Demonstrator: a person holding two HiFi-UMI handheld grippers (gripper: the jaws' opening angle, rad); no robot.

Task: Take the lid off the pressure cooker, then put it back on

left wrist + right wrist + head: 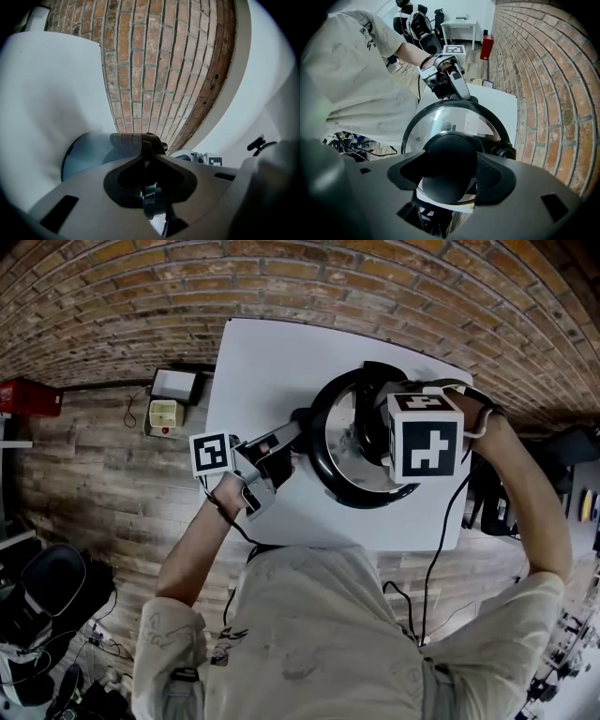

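A pressure cooker [339, 486] with a black rim stands on the white table [272, 362]; its shiny lid [450, 119] sits on it. My left gripper [287, 439] lies level at the cooker's left and is shut on the black side handle [149, 143]. The shiny pot wall [89, 152] shows just beyond it. My right gripper [450, 165] points straight down over the lid's middle, its pads closed on the round black lid knob [449, 159]. In the head view its marker cube [425, 435] hides the knob and jaws. The right gripper view also shows the left gripper [457, 86] on the handle.
The cooker stands near the table's front right edge [375, 545]. A brick wall [281, 277] runs behind the table. On the wooden floor at the left are a white box [176, 383], a small yellow device [162, 413] and a red case [28, 397]. Cables [427, 587] hang by the person.
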